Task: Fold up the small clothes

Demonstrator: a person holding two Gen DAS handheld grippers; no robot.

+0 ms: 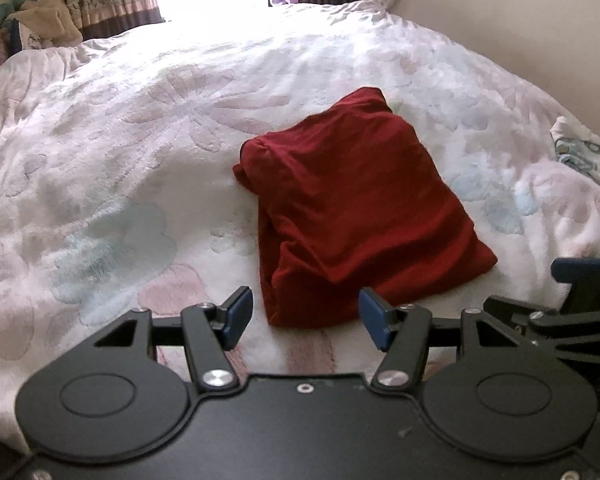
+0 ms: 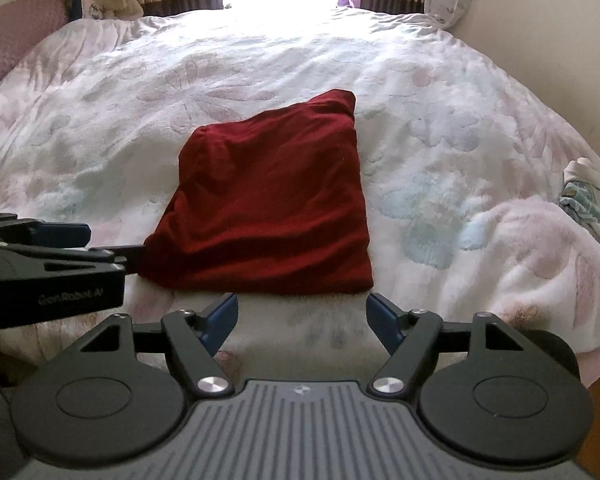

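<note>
Near the bed's (image 2: pixel 440 80) front edge: red garment (image 2: pixel 268 208) folded into a compact square, apparently finished; left gripper (image 1: pixel 306 316) and right gripper (image 2: pixel 302 316) wide-jawed, empty; patterned cloth (image 2: pixel 592 204) at right edge seemingly unfolded.

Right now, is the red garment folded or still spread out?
Folded. The red garment lies as a compact, layered bundle on the bedspread, with neither open gripper touching it.

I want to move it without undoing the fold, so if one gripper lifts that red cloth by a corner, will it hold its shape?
Probably not. The red cloth shows soft creases and sagging edges, so it likely droops and unfolds. It looks thin, likely light. The fluffy blanket may drag on it if pushed.
</note>
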